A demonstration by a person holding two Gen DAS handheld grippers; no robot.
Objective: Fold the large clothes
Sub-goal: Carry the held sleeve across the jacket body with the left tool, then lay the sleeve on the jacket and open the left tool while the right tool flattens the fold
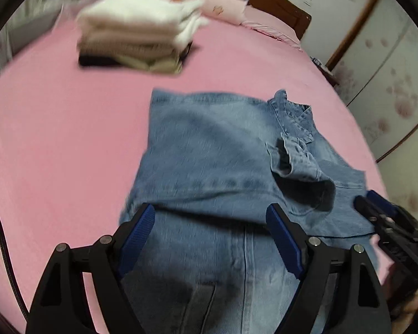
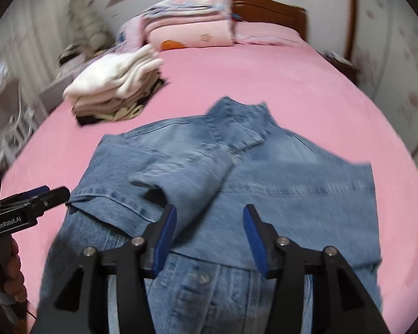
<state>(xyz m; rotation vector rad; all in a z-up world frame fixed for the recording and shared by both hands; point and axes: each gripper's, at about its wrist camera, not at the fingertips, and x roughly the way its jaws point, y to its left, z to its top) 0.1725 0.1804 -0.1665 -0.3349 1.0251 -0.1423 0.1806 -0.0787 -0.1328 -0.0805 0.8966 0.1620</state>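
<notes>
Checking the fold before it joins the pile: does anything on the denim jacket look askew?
Yes. On the denim jacket, one sleeve cuff lies bunched and slanted across the folded body, puffed open instead of flat.

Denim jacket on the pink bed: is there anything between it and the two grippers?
Nothing visible. The left gripper and the right gripper both hang open directly over the denim jacket, with only denim under their fingers. The stack of folded clothes lies apart, farther up the bed.
</notes>
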